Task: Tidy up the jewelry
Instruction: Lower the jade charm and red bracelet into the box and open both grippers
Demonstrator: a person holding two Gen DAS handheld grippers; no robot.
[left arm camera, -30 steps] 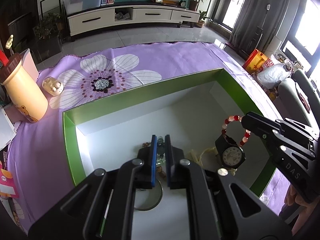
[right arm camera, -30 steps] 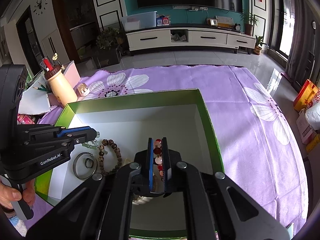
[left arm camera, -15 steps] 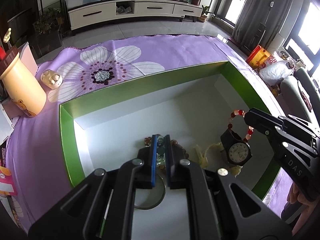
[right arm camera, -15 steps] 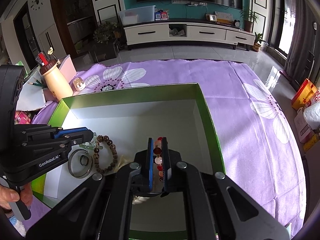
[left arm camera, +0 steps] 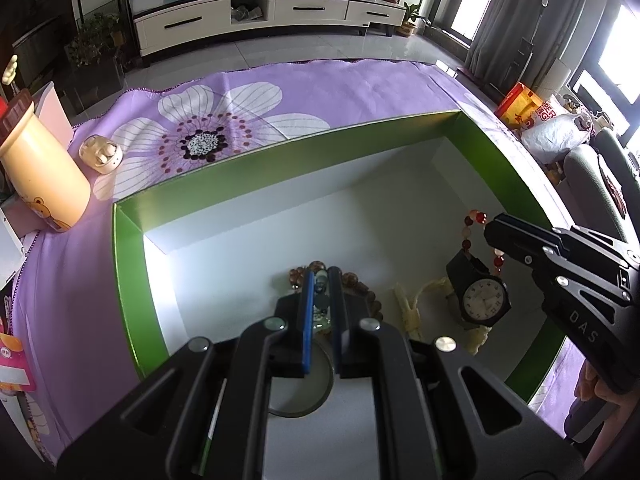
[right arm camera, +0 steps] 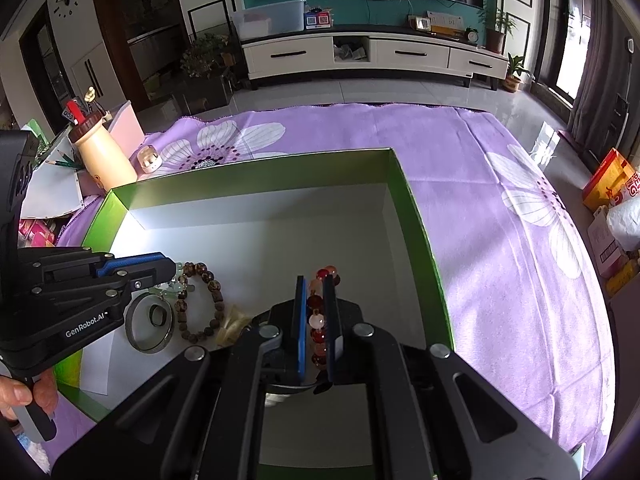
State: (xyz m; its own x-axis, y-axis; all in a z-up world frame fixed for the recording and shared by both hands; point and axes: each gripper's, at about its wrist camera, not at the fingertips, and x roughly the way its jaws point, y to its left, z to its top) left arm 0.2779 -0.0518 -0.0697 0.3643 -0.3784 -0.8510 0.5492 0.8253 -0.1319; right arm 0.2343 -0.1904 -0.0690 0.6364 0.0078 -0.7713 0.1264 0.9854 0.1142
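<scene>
Two claws are at work over the green box (right arm camera: 416,216), and each is pinching a string of beads. The right claw (right arm camera: 313,280) is pressed together on a red and pale bead bracelet (right arm camera: 316,304), which hangs from it above the white box floor, just beside the black wristwatch (left arm camera: 482,298). The left claw (left arm camera: 321,274) is closed on a pale green bead string (right arm camera: 176,286) that lies touching the brown wooden bead bracelet (right arm camera: 208,304).

To do this step well, I would keep both grips firm and lift slowly, since round beads may roll out from between flat pads. The green string should be drawn clear of the brown beads before moving sideways, or the two may drag together. Free floor at the far end of the box looks the safest place to set things down.

Nearby lie a metal bangle (right arm camera: 149,346) with a small dark ring (right arm camera: 157,315) inside it and a cream knotted cord (left arm camera: 412,308). The box sits on a purple flowered tablecloth (right arm camera: 500,208).
</scene>
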